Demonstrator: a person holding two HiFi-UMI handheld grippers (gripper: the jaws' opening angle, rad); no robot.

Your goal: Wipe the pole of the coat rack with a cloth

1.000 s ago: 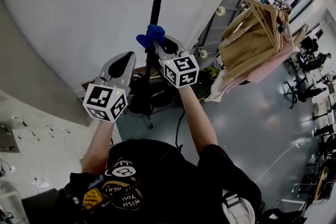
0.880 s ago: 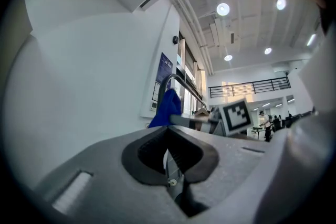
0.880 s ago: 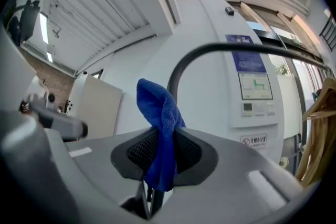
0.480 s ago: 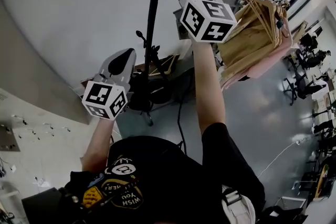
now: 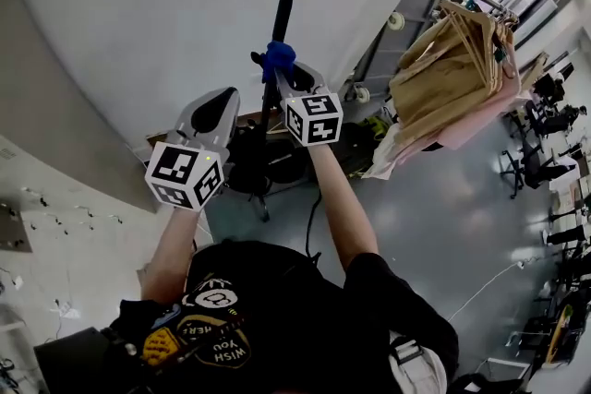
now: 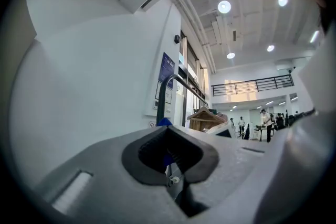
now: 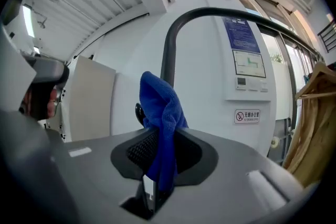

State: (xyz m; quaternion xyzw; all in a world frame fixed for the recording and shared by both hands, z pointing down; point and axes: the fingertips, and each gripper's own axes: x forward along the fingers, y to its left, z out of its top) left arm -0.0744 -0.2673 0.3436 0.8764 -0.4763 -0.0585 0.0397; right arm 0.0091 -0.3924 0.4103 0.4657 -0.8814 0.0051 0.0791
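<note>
Right gripper (image 5: 283,75) dropped down 1 pole (image 5: 279,14), fingers pinching 1 blue cloth (image 5: 277,58), left gripper (image 5: 220,99) fingers together

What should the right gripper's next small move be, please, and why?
Probably slide the right gripper a little down the pole, keeping pressure. Its jaws are shut on the blue cloth, which appears to sit against the upright, and more pole runs on below it.

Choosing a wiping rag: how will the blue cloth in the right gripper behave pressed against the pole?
Likely floppy: the blue cloth folds over itself where the right gripper pinches it. Probably light and soft, given its fuzzy pile, so it should mould round the pole.
</note>
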